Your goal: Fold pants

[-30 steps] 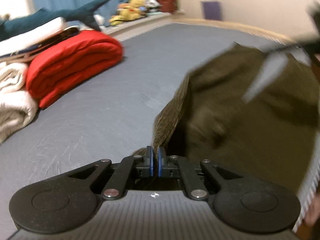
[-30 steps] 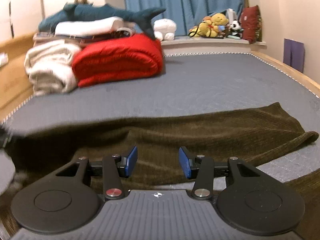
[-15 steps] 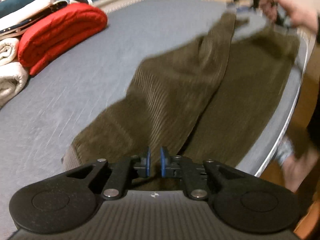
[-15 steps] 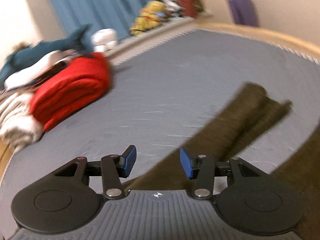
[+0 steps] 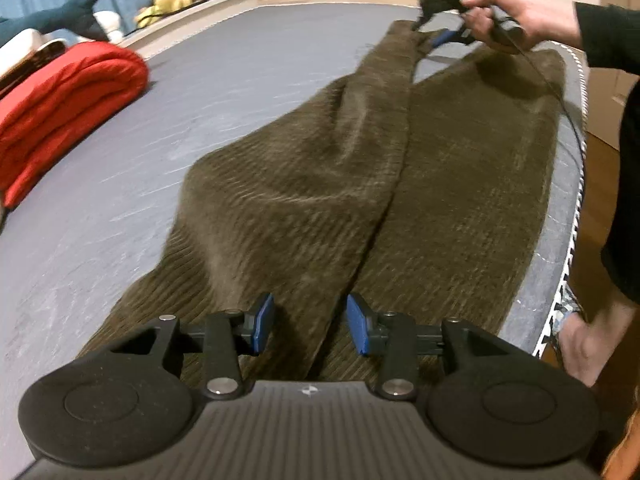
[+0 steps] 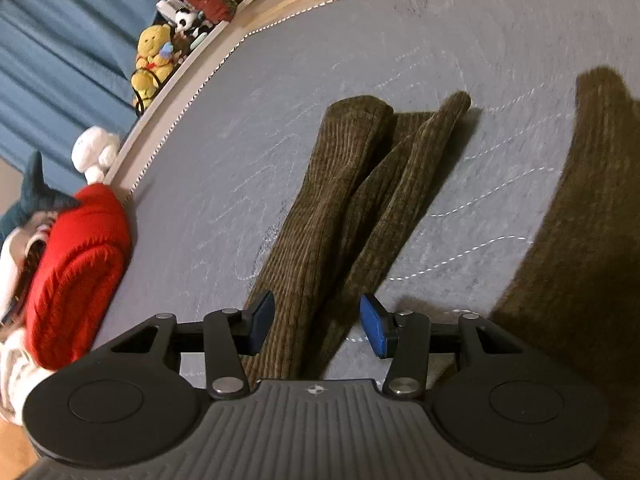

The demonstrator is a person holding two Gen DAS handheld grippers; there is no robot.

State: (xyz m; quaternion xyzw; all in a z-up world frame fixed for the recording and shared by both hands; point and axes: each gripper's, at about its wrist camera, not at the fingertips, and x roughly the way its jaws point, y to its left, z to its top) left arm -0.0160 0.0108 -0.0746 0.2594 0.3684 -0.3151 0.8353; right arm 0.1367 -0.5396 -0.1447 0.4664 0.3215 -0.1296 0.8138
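Olive-brown corduroy pants (image 5: 340, 184) lie spread on the grey bed (image 5: 120, 168), both legs running away from the left wrist camera. My left gripper (image 5: 308, 330) is open just above the near waist end, holding nothing. My right gripper (image 6: 316, 324) is open over the twisted cuff end of one leg (image 6: 352, 184); the other leg (image 6: 580, 240) lies to its right. In the left wrist view the right gripper (image 5: 448, 20) shows at the far cuffs, held by a hand.
A folded red blanket (image 5: 60, 108) and white towels (image 6: 12, 360) sit at the bed's left side. Plush toys (image 6: 154, 60) line a ledge under blue curtains (image 6: 52, 52). The bed's edge (image 5: 576, 216) runs on the right, with the person's leg beside it.
My left gripper has opened and let go of the waist, which now lies flat on the bed. My right gripper has swung over to the cuff end, still open.
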